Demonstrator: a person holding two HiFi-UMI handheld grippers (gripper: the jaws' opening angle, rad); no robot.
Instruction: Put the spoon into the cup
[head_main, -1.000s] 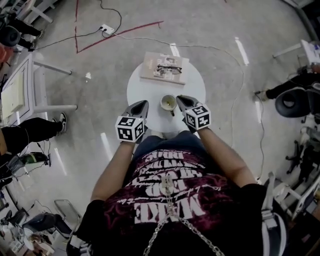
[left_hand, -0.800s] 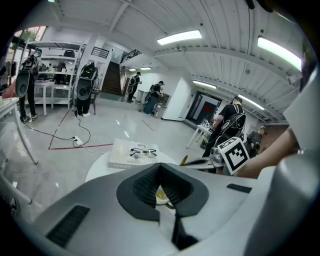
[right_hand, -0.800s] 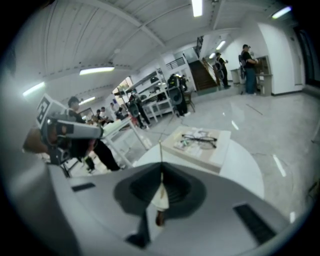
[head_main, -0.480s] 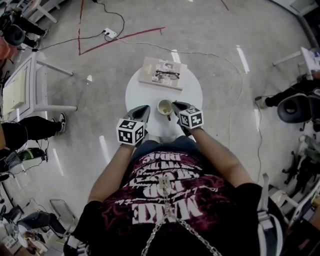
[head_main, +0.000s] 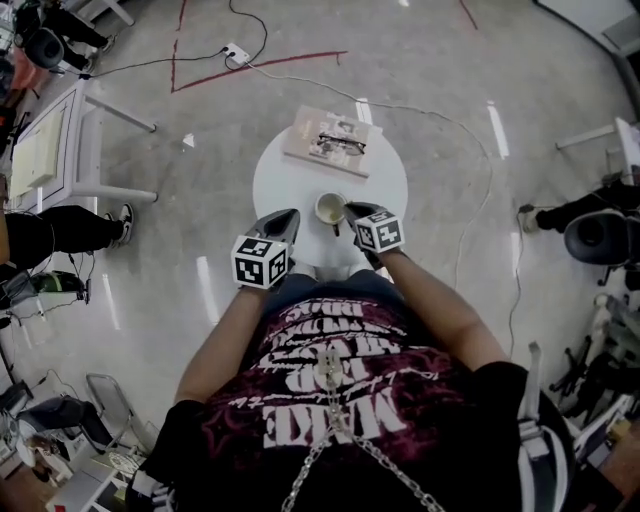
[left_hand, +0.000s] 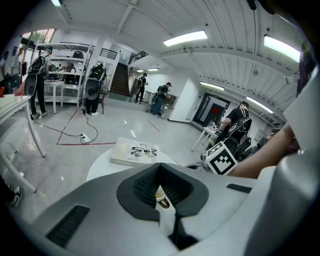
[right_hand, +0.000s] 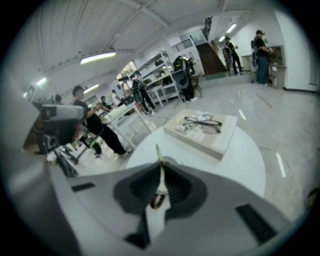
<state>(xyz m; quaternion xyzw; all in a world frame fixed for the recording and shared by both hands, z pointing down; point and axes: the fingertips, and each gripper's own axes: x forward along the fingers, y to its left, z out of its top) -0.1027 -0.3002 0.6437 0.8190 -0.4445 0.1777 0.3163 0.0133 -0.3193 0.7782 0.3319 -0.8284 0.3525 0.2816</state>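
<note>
A cream cup (head_main: 330, 207) stands near the front of the round white table (head_main: 290, 175). My right gripper (head_main: 352, 209) sits just right of the cup, tips at its rim. In the right gripper view it (right_hand: 161, 167) is shut on a pale spoon (right_hand: 160, 175), whose thin handle sticks up past the jaws. My left gripper (head_main: 291, 215) hovers left of the cup, jaws together and holding nothing. In the left gripper view the cup (left_hand: 161, 198) shows through the gap below the joined tips (left_hand: 160, 167).
A book (head_main: 330, 140) with black glasses (head_main: 340, 142) on it lies at the table's far side. A white desk (head_main: 40, 160) stands at the left, with a seated person's legs below it. Cables and red tape cross the floor beyond the table.
My right gripper has sunk with the spoon and come close beside the cup. The left gripper has barely shifted.
</note>
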